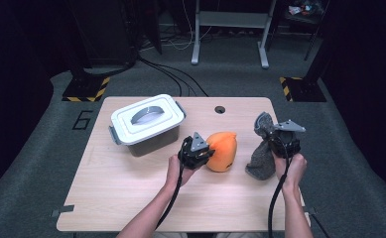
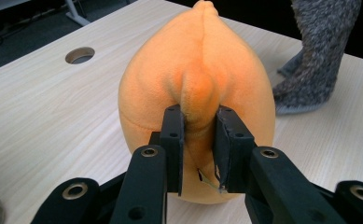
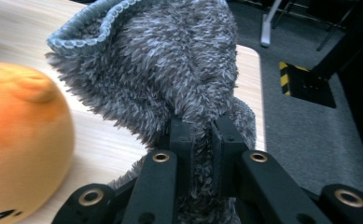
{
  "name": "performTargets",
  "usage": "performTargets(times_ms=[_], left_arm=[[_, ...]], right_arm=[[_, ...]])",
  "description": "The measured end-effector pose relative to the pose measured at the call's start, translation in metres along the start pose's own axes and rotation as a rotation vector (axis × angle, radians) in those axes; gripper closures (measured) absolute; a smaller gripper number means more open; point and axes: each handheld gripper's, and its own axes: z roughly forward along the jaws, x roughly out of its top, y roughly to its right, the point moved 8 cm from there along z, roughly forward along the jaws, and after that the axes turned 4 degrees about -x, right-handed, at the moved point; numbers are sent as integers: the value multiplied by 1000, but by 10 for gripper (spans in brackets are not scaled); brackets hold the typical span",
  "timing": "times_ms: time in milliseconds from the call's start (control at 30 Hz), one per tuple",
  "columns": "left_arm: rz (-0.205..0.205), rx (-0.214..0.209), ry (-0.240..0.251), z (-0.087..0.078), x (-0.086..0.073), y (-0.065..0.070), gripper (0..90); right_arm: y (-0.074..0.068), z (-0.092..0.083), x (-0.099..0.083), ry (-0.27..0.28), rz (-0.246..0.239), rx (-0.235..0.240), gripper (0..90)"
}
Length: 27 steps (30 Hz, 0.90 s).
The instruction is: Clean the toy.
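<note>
Pinching a raised fold of the smooth, egg-shaped orange plush toy at table centre, my left gripper reaches toward three o'clock. My right gripper, at the toy's three o'clock, clamps the shaggy grey sock, lifting its ribbed cuff.

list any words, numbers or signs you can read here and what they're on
"6": a single dark figure marked on the grey floor at the table's far left corner, at.
Yellow and black hazard stripes, no words: on the two floor plates and.
No readable text on the lidded box, the orange plush, the grey sock or the grippers.
</note>
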Motion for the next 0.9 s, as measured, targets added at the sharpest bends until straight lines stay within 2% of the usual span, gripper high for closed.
performTargets(times_ms=[133, 267, 400, 600, 733, 833, 900], left_arm=[[5, 5, 0, 0, 0, 0, 740], [3, 10, -5, -1, 0, -1, 734], [4, 19, -5, -1, -2, -3, 734], [6, 15, -13, -2, -2, -4, 734], [2, 16, -11, -2, -2, -3, 734], [1, 17, -9, -2, -3, -3, 734], [5, 16, -5, -2, -2, -3, 735]], right_arm=[[2, 10, -10, -49, 10, 5, 801], [-1, 30, -31, -135, 13, 12, 789], [-4, 48, -52, -209, 48, 25, 773], [-6, 65, -74, -283, 62, 43, 713], [-7, 70, -79, -307, 73, 58, 561], [-7, 67, -77, -292, 75, 67, 424], [-8, 62, -75, -280, 78, 79, 368]])
